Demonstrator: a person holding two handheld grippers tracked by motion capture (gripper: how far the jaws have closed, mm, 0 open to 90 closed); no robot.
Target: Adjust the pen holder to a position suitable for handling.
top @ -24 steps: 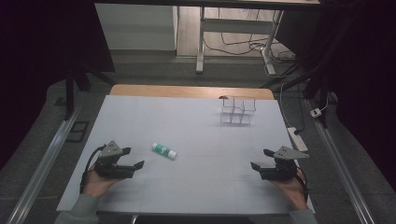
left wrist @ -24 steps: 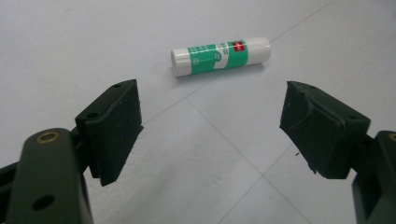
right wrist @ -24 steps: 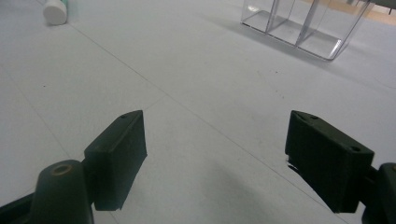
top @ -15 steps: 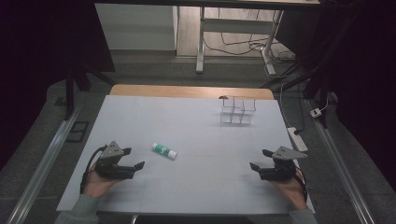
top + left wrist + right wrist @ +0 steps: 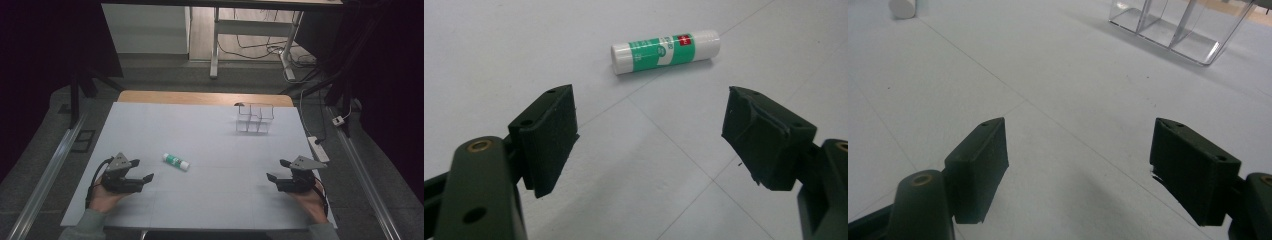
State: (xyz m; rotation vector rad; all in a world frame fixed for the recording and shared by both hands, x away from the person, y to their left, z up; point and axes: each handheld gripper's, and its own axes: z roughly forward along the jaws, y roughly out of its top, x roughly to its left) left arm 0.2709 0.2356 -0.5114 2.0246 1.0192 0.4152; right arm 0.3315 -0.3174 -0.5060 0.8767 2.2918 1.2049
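Two black two-jaw grippers low on the pale grey table [image 5: 210, 130], one per hand: left gripper [image 5: 144, 179] near the front edge at about 8 o'clock, right gripper [image 5: 272, 178] at about 4 o'clock, both with jaws spread wide and nothing between the pads. Seen along the left gripper [image 5: 649, 135]: bare tabletop between the jaws, then, just ahead at about 12 o'clock, a white cylindrical glue stick with a green label [image 5: 665, 50], lying on its side, apart from both pads. Same glue stick [image 5: 176, 161] from above: near the left gripper, at about 1 o'clock from it, well apart from the right one. Farther back, toward 1 o'clock on the table, a clear plastic box divided into compartments [image 5: 254, 118], upright and seemingly empty; also visible beyond the right gripper [image 5: 1078, 165]. Judged step: the approach, nothing grasped yet. Next move likely calls for: left gripper forward over the stick, jaws turned across its length, then a close on the barrel; probably a carry toward the clear box after.
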